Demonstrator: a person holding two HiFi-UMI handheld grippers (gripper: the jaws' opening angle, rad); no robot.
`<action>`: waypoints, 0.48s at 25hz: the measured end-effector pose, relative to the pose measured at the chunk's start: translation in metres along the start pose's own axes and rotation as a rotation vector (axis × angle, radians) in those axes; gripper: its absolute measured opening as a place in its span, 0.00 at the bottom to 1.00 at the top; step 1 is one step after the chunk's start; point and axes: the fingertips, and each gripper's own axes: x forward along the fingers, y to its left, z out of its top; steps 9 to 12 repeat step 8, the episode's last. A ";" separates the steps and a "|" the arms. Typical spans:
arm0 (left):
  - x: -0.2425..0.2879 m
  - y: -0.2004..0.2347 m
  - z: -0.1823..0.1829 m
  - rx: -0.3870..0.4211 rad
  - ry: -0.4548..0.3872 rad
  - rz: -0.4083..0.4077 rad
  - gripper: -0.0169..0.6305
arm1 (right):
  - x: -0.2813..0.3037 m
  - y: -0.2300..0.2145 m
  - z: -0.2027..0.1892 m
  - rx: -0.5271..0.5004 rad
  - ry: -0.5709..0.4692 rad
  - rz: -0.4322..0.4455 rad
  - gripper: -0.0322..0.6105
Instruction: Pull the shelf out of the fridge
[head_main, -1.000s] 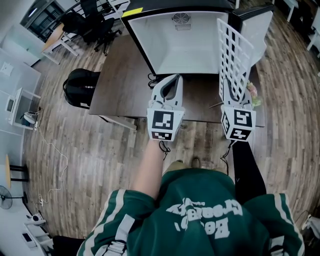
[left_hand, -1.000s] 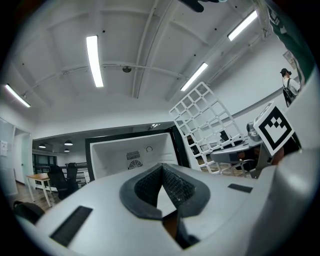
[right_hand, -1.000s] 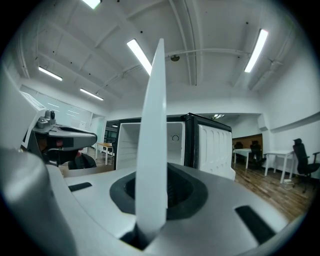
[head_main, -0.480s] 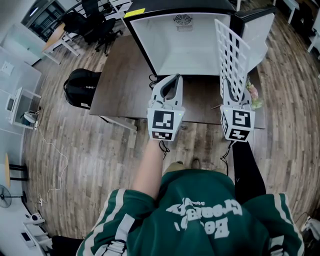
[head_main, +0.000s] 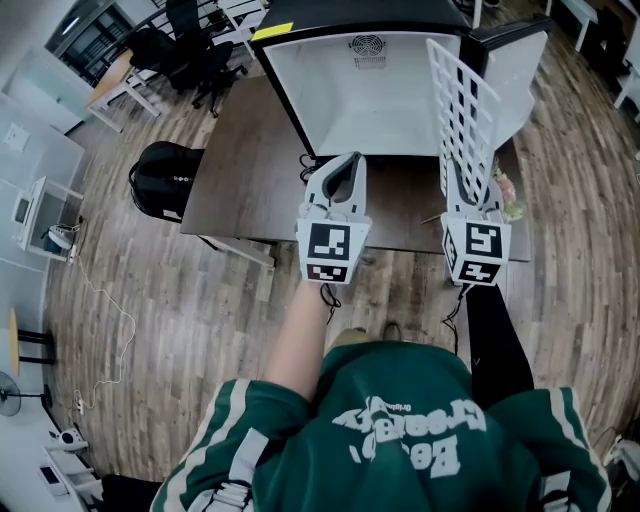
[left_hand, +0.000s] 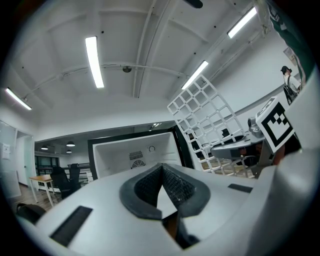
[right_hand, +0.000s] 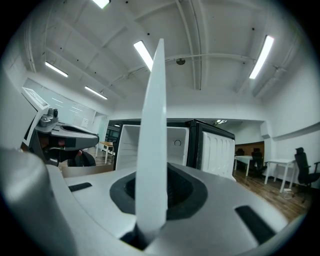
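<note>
1. The white lattice shelf is held on edge, with its near edge in the right gripper and its grid reaching away toward the far side.
2. The shelf is seen before the right side of the black fridge with a white interior, which stands open on the far part of the dark brown wooden surface. The fridge's white-lined door is swung out just right of the shelf.
3. In the left gripper view the shelf appears tilted, to the right of the fridge opening and well apart from the left gripper.
4. In the right gripper view the shelf is seen edge-on as a narrow white blade. The right gripper is closed narrowly on it, with a dark pad against each face.
5. The left gripper is held over the near part of the surface, left of the right gripper. Its dark pads are brought together at the tips, and nothing is held between them.
6. A black-and-white square marker is carried on the cube of each gripper.
7. White lettering is printed on the green sweatshirt, but it is seen upside-down and cannot be read reliably. A yellow label on the fridge's top edge is too small to be read.
</note>
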 end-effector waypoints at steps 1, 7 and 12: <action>0.000 -0.001 0.001 0.000 0.000 -0.002 0.05 | -0.001 -0.001 0.001 -0.004 -0.002 -0.002 0.13; -0.003 -0.004 0.006 0.007 -0.008 -0.009 0.05 | -0.005 -0.001 0.006 -0.011 -0.006 -0.007 0.13; -0.004 -0.004 0.007 0.008 -0.009 -0.011 0.05 | -0.006 -0.001 0.006 -0.011 -0.005 -0.008 0.13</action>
